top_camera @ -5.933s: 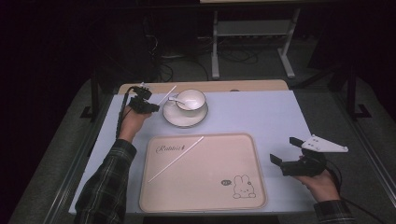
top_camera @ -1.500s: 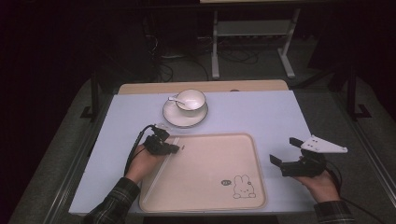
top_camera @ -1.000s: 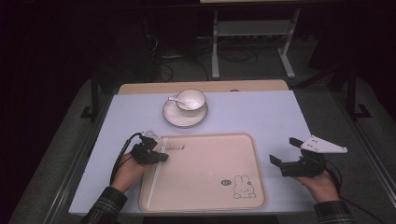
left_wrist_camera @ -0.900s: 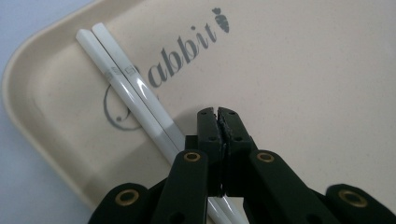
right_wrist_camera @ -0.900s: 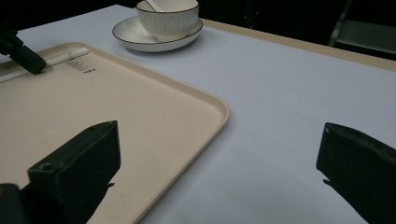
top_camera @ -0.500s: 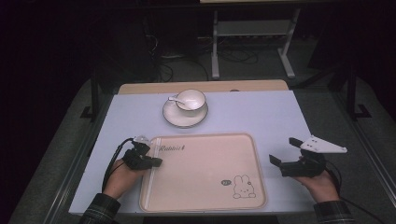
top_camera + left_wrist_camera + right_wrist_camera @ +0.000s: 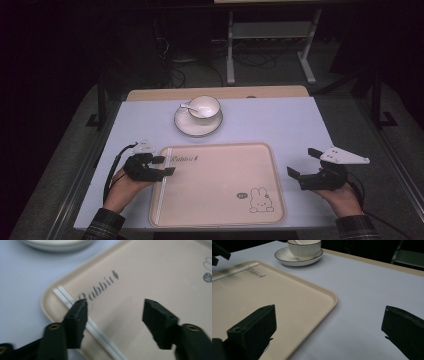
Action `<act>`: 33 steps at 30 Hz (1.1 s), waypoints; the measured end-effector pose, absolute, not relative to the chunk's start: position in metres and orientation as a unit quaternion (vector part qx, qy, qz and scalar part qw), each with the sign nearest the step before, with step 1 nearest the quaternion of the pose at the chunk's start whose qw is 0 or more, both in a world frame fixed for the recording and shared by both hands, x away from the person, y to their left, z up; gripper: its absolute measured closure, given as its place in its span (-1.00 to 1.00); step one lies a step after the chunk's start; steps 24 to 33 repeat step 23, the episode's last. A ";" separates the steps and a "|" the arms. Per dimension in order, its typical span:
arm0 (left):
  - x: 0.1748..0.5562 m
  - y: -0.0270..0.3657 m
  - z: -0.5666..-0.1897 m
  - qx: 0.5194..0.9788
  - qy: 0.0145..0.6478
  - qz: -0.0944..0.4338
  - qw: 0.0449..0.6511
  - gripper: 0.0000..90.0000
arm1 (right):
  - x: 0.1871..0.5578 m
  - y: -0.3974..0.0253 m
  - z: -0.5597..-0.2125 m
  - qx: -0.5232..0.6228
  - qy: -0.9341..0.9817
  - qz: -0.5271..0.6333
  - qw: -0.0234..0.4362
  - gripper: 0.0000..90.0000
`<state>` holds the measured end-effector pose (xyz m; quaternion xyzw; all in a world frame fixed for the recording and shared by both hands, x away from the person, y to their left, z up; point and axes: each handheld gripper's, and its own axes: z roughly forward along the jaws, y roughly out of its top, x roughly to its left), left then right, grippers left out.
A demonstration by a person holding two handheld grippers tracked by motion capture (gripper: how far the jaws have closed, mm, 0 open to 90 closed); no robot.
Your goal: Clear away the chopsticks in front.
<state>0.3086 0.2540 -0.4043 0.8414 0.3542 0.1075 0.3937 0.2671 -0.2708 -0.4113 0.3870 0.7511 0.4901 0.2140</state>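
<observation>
Dark room surrounds a desk (image 7: 280, 125) covered in pale lilac-white, seen from above the person's side. Nearest the person lies one beige tray (image 7: 220, 200) with a rabbit drawing (image 7: 260, 200) at its near right and the word "Rabbit" at its far left. Two thin white chopsticks (image 7: 161, 187) lie side by side, touching, along the tray's left rim; their long axis runs from the near edge straight away toward the far edge. The left gripper (image 7: 165, 166), held in the left hand (image 7: 122, 185), hovers at the tray's left rim with its jaws spread apart and nothing between them; in the left gripper view one jaw sits over the chopsticks (image 7: 82, 315). The right gripper (image 7: 307, 165), held in the right hand (image 7: 342, 195), is just off the tray's right side over bare desk, its jaws also spread wide and empty. Farther back, beyond the tray, stands one white cup (image 7: 202, 106) on one saucer (image 7: 198, 125), with one white spoon (image 7: 186, 106) resting in the cup, its handle pointing left.
</observation>
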 end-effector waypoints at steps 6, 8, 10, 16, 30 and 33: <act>0.302 0.266 -0.399 0.822 0.352 0.133 0.428 -0.54 | 0.266 -0.271 -0.411 0.386 0.752 0.490 0.214 -1.00; 0.298 0.270 -0.398 0.818 0.352 0.144 0.432 -0.61 | 0.264 -0.271 -0.411 0.386 0.751 0.492 0.213 -1.00; 0.293 0.278 -0.399 0.811 0.363 0.163 0.430 -0.70 | 0.263 -0.272 -0.410 0.387 0.750 0.493 0.213 -1.00; 0.281 0.296 -0.405 0.798 0.376 0.183 0.433 -0.76 | 0.257 -0.274 -0.411 0.388 0.749 0.495 0.211 -1.00; 0.280 0.300 -0.407 0.800 0.373 0.191 0.429 -0.75 | 0.258 -0.274 -0.411 0.387 0.750 0.493 0.213 -1.00; 0.280 0.300 -0.407 0.800 0.373 0.191 0.429 -0.75 | 0.258 -0.274 -0.411 0.387 0.750 0.493 0.213 -1.00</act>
